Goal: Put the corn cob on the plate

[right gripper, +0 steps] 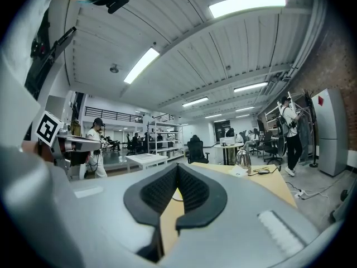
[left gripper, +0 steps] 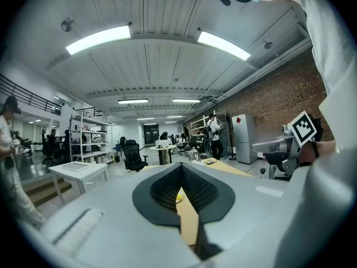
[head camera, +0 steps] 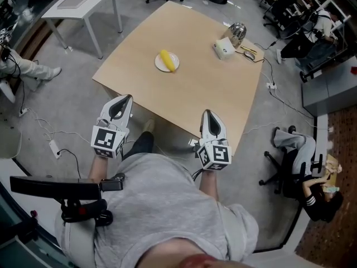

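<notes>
A yellow corn cob (head camera: 167,59) lies on a small white plate (head camera: 159,65) near the middle of the wooden table (head camera: 195,94). Both grippers hover side by side close to my body, short of the table's near edge and well away from the plate. My left gripper (head camera: 124,100) is shut with nothing held. In the left gripper view, the left gripper (left gripper: 181,166) has its dark ribbed pads meeting at the tips, and a yellow sliver of the corn cob (left gripper: 178,196) shows beyond them. My right gripper (head camera: 207,114) is also shut and empty; in the right gripper view, the right gripper (right gripper: 177,167) shows its pads touching.
A white box (head camera: 223,49) and a metal kettle (head camera: 237,33) stand at the table's far right with cables beside them. A white side table (head camera: 83,1) stands at the far left. A power strip (head camera: 54,148) lies on the floor. A person (head camera: 312,172) sits at the right.
</notes>
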The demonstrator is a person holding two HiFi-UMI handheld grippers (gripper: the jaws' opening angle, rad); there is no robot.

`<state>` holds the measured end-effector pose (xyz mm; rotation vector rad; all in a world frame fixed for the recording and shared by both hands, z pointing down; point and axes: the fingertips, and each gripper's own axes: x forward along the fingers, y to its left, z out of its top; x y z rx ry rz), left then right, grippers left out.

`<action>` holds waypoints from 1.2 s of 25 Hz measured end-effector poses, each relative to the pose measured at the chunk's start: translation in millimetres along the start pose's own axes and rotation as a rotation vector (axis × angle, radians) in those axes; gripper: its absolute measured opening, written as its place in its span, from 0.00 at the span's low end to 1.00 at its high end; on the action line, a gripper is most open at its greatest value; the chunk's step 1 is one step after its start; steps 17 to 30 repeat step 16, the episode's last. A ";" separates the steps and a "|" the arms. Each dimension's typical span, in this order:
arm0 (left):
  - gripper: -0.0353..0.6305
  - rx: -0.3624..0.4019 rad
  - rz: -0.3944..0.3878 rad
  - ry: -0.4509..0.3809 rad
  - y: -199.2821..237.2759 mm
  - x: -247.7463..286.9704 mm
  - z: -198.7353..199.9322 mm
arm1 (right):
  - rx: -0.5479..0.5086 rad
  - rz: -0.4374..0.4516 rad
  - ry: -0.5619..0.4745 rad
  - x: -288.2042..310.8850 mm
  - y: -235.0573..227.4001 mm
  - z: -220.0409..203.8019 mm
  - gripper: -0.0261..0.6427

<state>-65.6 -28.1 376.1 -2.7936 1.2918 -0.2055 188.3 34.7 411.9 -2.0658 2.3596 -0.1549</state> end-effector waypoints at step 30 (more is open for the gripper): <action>0.08 -0.010 0.019 0.002 5.4 -4.3 -6.9 | 0.004 0.012 0.008 4.4 3.5 -4.5 0.05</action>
